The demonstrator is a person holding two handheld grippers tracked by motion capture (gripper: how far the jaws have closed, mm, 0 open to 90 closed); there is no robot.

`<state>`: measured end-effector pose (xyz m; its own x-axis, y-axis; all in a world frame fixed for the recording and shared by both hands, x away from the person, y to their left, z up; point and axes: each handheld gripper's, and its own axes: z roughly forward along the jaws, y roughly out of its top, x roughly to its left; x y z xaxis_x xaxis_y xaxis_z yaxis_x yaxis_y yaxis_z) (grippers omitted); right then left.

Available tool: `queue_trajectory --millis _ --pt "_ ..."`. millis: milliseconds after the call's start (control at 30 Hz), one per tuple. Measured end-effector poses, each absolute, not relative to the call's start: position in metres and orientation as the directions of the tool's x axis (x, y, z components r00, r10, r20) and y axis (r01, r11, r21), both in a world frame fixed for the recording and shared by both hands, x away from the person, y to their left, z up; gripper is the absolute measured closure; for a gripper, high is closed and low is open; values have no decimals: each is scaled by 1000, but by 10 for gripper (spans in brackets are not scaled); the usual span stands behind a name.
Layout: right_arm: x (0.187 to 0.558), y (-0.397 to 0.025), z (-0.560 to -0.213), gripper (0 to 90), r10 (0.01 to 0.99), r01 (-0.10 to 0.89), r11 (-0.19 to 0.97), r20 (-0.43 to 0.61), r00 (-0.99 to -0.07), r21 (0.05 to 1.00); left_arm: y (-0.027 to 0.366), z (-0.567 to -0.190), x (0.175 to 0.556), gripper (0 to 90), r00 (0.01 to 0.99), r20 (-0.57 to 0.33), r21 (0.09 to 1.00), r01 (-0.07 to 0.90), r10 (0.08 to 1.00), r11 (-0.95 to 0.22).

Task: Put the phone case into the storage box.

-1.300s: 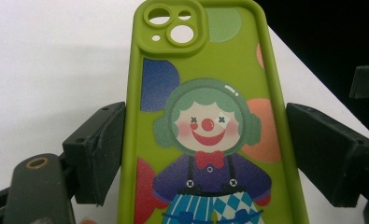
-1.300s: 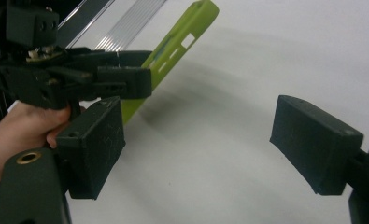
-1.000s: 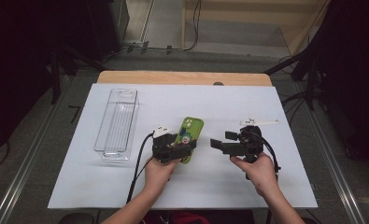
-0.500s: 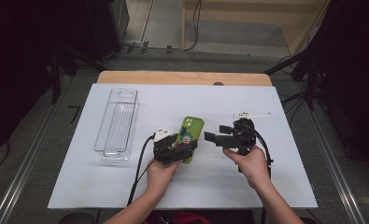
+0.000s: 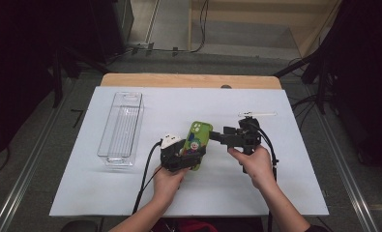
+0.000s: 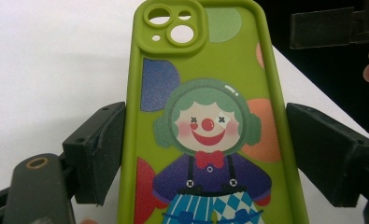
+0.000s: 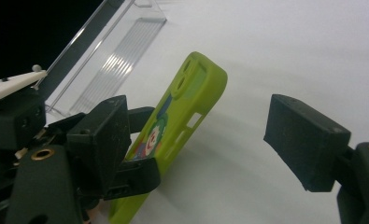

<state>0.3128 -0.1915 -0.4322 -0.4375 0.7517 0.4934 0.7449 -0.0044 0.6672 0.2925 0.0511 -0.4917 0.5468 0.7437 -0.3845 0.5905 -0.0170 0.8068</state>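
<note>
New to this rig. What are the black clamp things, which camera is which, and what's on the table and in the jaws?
No robot here: a person holds a hand-held two-jaw gripper in each hand. The high view looks down from above the table; each of the other two views comes from a camera riding on one gripper, looking along its jaws. The left gripper holds a green phone case with a clown print, jaws on its two long edges. The right gripper is open, its jaws near the case's upper end but not closed on it. A clear plastic tray lies on the white table cover, left of the case.
</note>
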Motion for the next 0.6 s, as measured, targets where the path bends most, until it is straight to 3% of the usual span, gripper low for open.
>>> queue_trajectory --millis 600 --pt "331 -186 -437 241 736 781 -29 541 -406 624 52 -491 292 166 561 -401 807 590 725 -10"
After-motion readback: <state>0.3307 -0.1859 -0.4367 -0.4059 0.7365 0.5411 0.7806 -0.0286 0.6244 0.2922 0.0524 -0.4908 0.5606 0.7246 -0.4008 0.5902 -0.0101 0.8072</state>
